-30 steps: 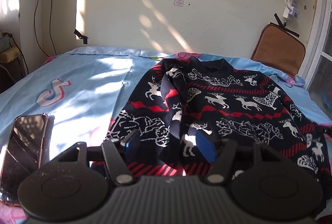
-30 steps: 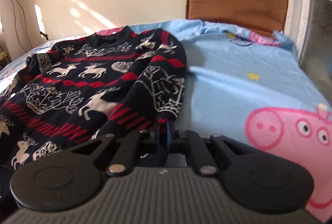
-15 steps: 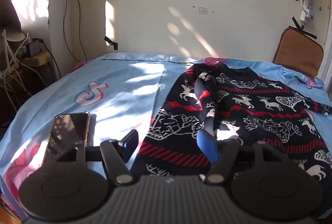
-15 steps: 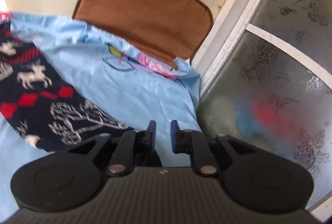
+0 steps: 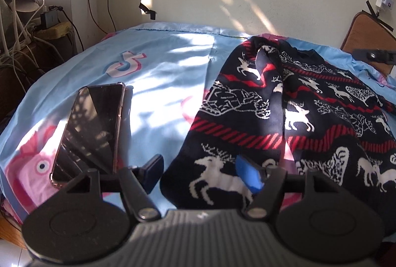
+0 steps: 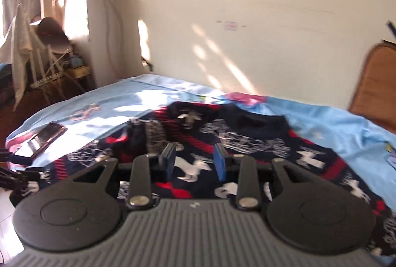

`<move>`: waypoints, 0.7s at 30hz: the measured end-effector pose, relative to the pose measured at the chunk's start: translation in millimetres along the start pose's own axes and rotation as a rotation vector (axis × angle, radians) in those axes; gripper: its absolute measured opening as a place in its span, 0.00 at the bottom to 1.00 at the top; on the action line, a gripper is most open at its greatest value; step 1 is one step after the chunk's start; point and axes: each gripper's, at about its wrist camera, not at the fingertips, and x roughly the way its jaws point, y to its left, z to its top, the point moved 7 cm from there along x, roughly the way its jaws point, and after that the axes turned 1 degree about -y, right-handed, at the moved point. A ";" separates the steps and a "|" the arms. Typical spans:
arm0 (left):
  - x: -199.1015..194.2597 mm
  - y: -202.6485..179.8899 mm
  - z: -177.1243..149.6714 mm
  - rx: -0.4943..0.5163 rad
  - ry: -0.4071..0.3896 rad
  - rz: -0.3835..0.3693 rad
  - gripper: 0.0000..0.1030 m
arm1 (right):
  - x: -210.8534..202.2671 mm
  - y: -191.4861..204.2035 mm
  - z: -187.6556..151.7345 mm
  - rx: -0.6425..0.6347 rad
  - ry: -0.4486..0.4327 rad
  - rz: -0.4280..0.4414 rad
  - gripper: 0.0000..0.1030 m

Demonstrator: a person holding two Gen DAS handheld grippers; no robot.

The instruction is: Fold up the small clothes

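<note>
Dark reindeer-pattern sweater point(image 5: 292, 113) spread on bed, sleeve folded inward.

Left gripper point(image 5: 201, 174) jaws wide apart, empty; right gripper point(image 6: 195, 161) jaws apart, empty.

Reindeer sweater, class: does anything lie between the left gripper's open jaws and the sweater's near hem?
Nothing visible does. The left gripper is open just short of the reindeer sweater, with its near hem directly ahead of the jaws. The smartphone lies on the blue bedsheet off to the left, apart from the sweater.
</note>
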 end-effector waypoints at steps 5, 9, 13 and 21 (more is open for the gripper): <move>6.8 -0.1 5.0 -0.008 -0.008 -0.026 0.13 | 88.4 18.0 10.8 0.035 0.116 0.033 0.47; -3.9 18.7 53.5 -0.022 -0.145 0.027 0.12 | 150.8 6.6 -2.4 0.288 0.305 0.096 0.46; -21.5 60.9 119.2 -0.100 -0.307 0.129 0.12 | 168.7 32.3 17.3 0.351 0.271 0.179 0.12; 29.5 109.4 198.4 -0.150 -0.314 0.254 0.13 | 188.3 22.4 4.3 0.395 0.351 0.188 0.26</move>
